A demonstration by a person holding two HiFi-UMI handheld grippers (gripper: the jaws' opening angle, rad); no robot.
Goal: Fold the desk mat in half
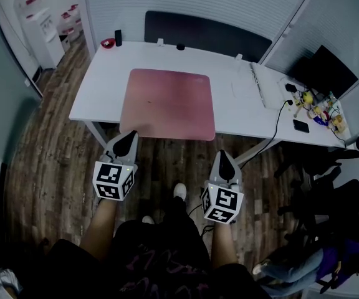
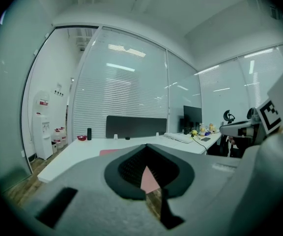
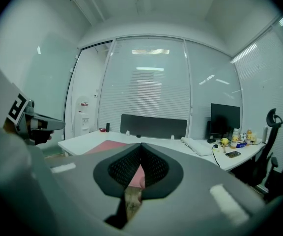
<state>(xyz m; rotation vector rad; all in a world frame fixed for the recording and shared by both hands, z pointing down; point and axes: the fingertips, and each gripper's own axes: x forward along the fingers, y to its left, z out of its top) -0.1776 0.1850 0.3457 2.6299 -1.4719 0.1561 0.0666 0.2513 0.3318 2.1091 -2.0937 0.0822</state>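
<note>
A pink desk mat [image 1: 168,103] lies flat and unfolded on the white desk [image 1: 235,89], reaching to the desk's near edge. My left gripper [image 1: 129,138] hangs shut just short of the mat's near left corner, over the floor, with nothing in it. The right gripper [image 1: 224,158] is shut too, a little in front of the near right corner and apart from it. In the left gripper view the mat [image 2: 109,152] shows as a pink strip beyond the closed jaws. In the right gripper view the mat [image 3: 107,146] lies ahead on the desk.
A white keyboard [image 1: 263,86], a cable, a phone [image 1: 301,126] and small items sit at the desk's right end. A red dish [image 1: 108,43] and a dark cylinder [image 1: 118,37] stand at the back left. A dark divider panel [image 1: 204,33] runs behind. Office chairs [image 1: 329,185] stand at right.
</note>
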